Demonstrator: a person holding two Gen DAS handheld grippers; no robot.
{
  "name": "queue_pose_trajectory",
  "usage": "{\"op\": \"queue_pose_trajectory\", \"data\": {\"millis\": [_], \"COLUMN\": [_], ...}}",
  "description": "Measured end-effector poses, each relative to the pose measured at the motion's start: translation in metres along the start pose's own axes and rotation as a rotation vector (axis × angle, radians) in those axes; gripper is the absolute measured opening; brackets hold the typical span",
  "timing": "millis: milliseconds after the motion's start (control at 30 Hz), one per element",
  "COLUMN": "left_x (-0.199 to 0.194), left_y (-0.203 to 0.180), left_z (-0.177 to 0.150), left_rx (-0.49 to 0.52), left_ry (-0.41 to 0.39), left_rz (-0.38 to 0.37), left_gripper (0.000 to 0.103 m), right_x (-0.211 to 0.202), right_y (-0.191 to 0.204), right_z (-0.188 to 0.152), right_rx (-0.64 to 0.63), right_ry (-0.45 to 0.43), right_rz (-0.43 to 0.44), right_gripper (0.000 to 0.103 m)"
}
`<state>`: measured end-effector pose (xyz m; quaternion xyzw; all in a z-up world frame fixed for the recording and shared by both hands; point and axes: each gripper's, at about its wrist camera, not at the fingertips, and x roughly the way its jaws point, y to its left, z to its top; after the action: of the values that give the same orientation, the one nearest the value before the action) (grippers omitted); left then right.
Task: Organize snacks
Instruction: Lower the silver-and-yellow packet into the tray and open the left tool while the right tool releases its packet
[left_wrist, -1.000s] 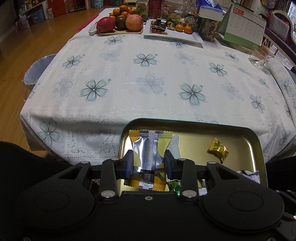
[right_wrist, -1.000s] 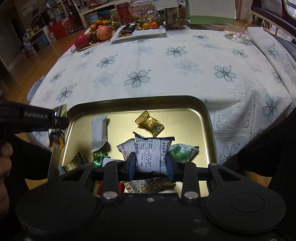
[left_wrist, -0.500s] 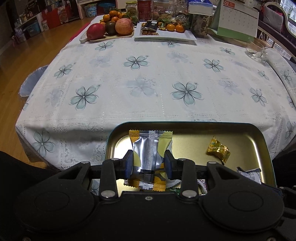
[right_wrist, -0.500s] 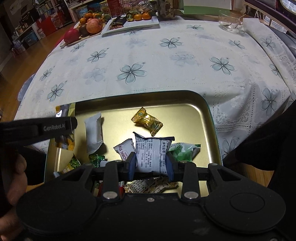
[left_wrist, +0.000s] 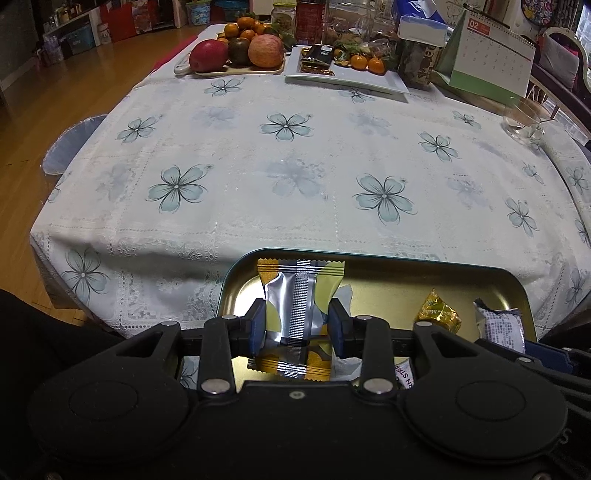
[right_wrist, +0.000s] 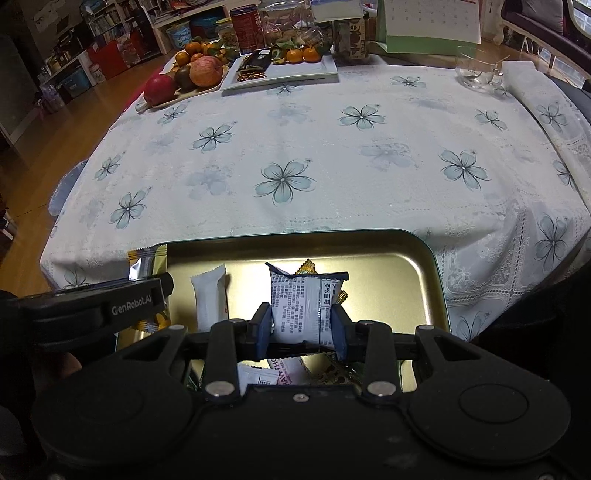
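A gold metal tray (left_wrist: 406, 260) sits at the table's near edge with loose snacks in it. My left gripper (left_wrist: 297, 328) holds a yellow-and-silver snack packet (left_wrist: 295, 295) upright over the tray's left end; its jaws are opening slightly, with the pads still against the packet. In the right wrist view, my right gripper (right_wrist: 302, 326) is shut on a white printed snack packet (right_wrist: 303, 302) above the tray (right_wrist: 369, 254). The left gripper (right_wrist: 162, 291) shows at that view's left with its packet (right_wrist: 142, 264).
In the tray lie a gold-wrapped candy (left_wrist: 437, 315), a white bar (right_wrist: 208, 295) and several more packets under the grippers. A flowered tablecloth (left_wrist: 295, 155) covers the table. At the far end stand a fruit board (left_wrist: 236, 55), a white plate (left_wrist: 347, 75), a calendar (left_wrist: 487, 59) and a glass bowl (left_wrist: 521, 122).
My right gripper has risen a little and moved towards the tray's far side with its white packet, which now covers most of the gold candy. The left gripper has kept its place.
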<state>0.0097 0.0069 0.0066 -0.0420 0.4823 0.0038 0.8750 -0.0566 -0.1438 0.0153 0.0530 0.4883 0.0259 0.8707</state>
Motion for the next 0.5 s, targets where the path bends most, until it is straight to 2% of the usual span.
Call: {"op": "queue_pose_trajectory", "data": {"millis": [200,333,500], "left_x": [-0.005,0.0,0.0], "left_y": [0.004,0.01,0.018], "left_z": [0.002,0.003,0.001], "left_rx": [-0.038,-0.08,-0.117], "left_ry": [-0.031,-0.015,-0.008], "left_rz": [-0.004,0.046,0.062], "left_gripper": [0.054,0.054,0.054], "right_x": [0.005,0.009,0.013], "right_y": [0.003,0.003,0.01], "right_z": [0.007,0.011,0.019], "right_rx": [0.001,0.006,-0.009], "right_ry": [0.001,0.007,0.008], "right_rz": [0.004,0.004,0.002], "right_gripper": [0.036,0.036,0.036]}}
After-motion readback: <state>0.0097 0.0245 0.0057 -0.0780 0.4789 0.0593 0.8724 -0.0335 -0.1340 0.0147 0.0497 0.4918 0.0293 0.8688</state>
